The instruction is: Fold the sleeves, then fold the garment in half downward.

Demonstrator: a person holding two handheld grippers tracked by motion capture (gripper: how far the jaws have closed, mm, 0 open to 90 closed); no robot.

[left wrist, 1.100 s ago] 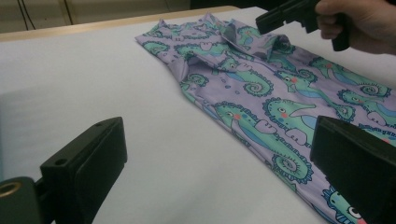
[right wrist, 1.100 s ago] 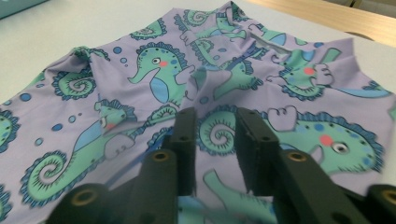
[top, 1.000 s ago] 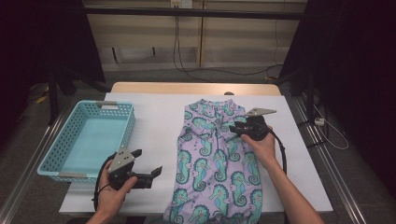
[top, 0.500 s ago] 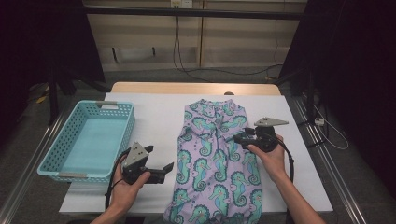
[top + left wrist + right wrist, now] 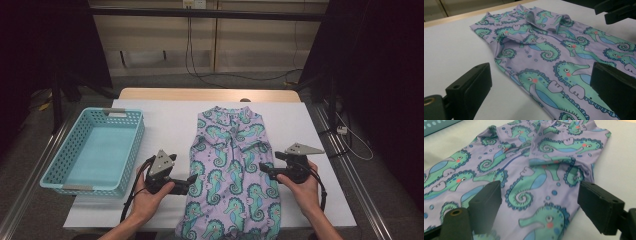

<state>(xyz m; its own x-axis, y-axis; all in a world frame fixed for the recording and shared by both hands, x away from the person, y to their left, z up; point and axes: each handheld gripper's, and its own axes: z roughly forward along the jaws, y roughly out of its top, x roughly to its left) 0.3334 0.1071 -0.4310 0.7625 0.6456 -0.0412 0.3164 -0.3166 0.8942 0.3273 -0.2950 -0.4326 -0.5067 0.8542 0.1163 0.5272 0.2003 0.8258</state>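
The seahorse-print garment [image 5: 231, 165] lies flat on the white counter [image 5: 165, 120], collar toward the far edge and hem hanging toward the person's side. Its upper part already looks folded in: both sleeve areas sit turned over onto the chest, with creases visible in the two gripper views [image 5: 541, 27]. The lower body is spread full length, so by my reading the lengthwise folds remain, and so does any move into the basket.

The right gripper [image 5: 266, 169] sits at the garment's right edge near mid-length; its fingers [image 5: 486, 202] have just been opening and now stand wide apart, hovering over the cloth without pinching it. The left gripper [image 5: 192, 179] is at the left edge, lower down, fingers [image 5: 471, 85] also spread wide with the fabric's border between them, not clamped.

The turquoise basket [image 5: 60, 172] stands empty, well to the left of the garment.

I judge the work to be roughly midway.
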